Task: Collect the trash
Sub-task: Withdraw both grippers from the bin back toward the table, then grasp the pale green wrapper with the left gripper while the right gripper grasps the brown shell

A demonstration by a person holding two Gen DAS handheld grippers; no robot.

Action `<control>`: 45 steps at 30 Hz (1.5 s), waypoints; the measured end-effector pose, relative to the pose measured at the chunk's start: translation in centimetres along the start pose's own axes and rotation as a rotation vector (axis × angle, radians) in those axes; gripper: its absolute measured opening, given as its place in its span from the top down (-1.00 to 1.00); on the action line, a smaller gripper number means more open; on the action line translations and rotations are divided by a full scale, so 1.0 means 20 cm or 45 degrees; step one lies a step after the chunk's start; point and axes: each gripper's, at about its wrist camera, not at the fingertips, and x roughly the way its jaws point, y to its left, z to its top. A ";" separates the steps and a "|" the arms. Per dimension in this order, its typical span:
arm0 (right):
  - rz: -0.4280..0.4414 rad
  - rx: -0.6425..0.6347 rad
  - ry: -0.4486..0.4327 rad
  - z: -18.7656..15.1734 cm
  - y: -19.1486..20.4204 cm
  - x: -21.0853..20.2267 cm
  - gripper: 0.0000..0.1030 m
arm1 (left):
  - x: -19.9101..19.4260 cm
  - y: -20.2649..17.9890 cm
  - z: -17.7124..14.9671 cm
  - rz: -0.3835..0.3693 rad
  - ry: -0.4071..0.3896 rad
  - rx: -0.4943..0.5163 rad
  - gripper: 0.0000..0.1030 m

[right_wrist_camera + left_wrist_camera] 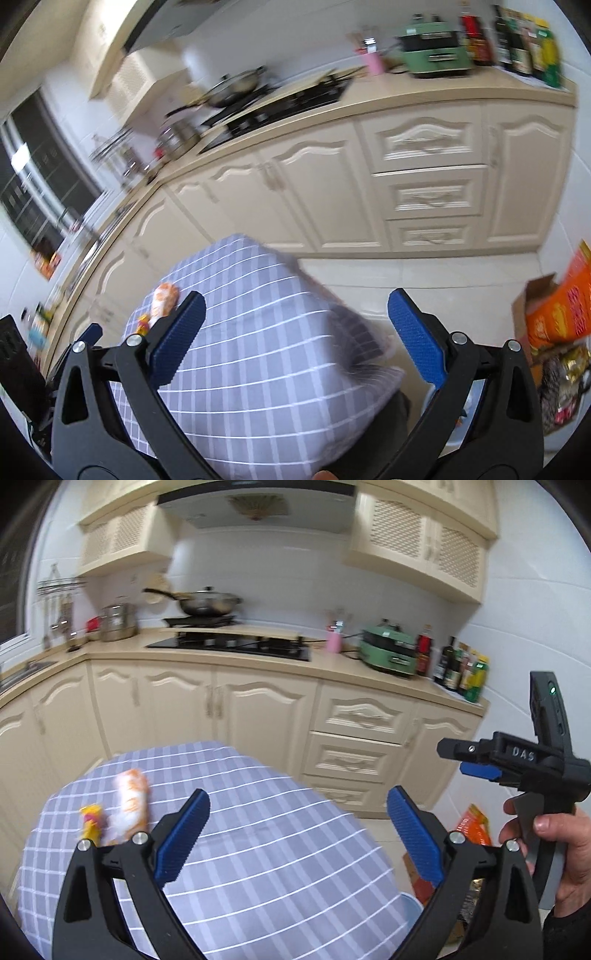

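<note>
While jaws gape empty | orange-white wrapper lies left of left gripper

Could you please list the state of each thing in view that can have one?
left gripper: open, empty, above the table.
right gripper: open, empty.
orange-white wrapper: lying on the checked tablecloth, untouched.
yellow wrapper: lying beside it, untouched.
wok: on the stove, lid on.
cabinet drawers: shut.
</note>
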 end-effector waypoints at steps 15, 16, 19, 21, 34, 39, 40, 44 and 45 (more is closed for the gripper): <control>0.135 -0.281 0.235 -0.18 0.58 0.48 -0.88 | 0.04 0.64 -0.26 0.333 0.164 -0.108 -0.84; 0.125 -0.312 0.248 -0.20 0.62 0.52 -0.88 | 0.07 0.68 -0.29 0.347 0.188 -0.120 -0.84; 0.085 -0.384 0.276 -0.26 0.69 0.61 -0.88 | 0.15 0.73 -0.33 0.362 0.240 -0.138 -0.83; 0.055 -0.413 0.295 -0.29 0.72 0.67 -0.88 | 0.23 0.77 -0.36 0.372 0.285 -0.141 -0.83; 0.042 -0.443 0.374 -0.34 0.72 0.87 -0.88 | 0.46 0.81 -0.44 0.315 0.456 -0.125 0.68; 0.086 -0.481 0.408 -0.40 0.80 0.93 -0.88 | 0.32 0.87 -0.50 0.334 0.428 -0.216 0.72; 0.100 -0.492 0.420 -0.42 0.82 0.95 -0.88 | 0.28 0.89 -0.52 0.346 0.420 -0.240 0.72; 0.162 -0.546 0.459 -0.50 0.94 1.03 -0.88 | 0.14 0.98 -0.58 0.406 0.383 -0.353 0.72; 0.173 -0.558 0.465 -0.52 0.97 1.05 -0.88 | 0.11 1.00 -0.59 0.421 0.375 -0.371 0.72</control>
